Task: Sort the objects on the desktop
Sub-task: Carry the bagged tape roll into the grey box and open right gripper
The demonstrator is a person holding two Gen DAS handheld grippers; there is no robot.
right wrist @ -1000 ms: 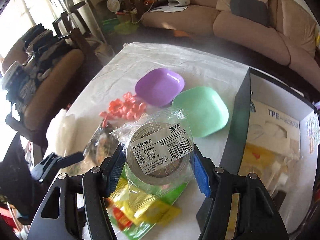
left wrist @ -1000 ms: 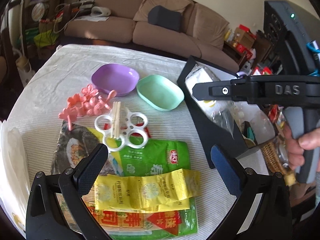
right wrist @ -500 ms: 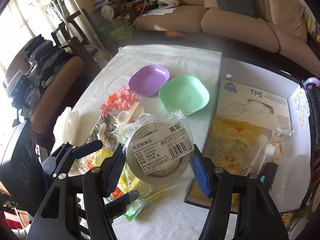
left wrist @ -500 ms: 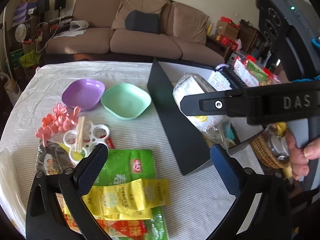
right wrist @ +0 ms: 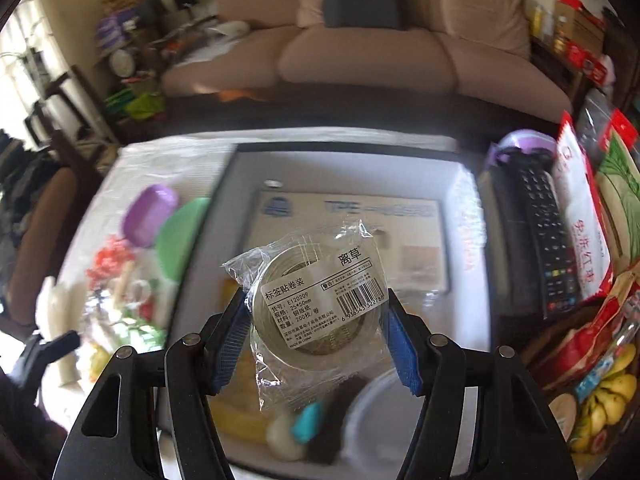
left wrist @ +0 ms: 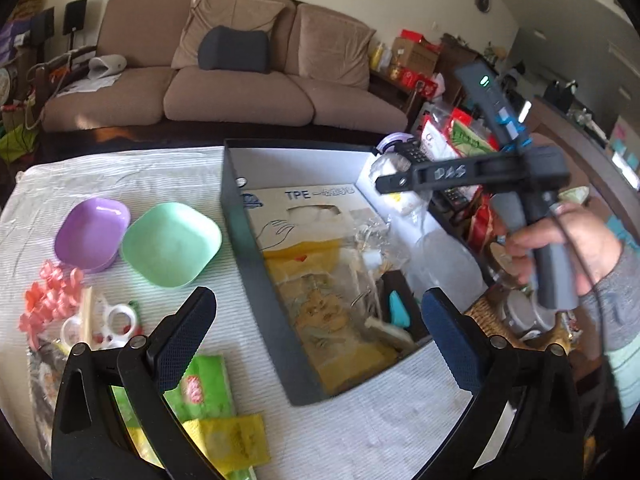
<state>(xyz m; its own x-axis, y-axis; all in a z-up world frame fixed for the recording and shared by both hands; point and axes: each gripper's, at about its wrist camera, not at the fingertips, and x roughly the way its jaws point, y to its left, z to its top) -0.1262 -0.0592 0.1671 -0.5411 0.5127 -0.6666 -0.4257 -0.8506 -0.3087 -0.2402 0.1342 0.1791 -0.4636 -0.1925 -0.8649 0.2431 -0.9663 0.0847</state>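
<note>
Right wrist view, right gripper (right wrist: 316,332) clamping bagged label roll (right wrist: 318,308) over black box (right wrist: 224,208), remote (right wrist: 548,236) beside, left gripper (left wrist: 316,332) wide.

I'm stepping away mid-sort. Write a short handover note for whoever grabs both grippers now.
Right gripper: shut on the bagged label roll, held above the black box.
Left gripper: open, holding nothing, over the table.
Done: roll picked up and carried to the box.
Left: release the roll into the box, then probably sort the snack packets, pink clips, white ring holder.
</note>
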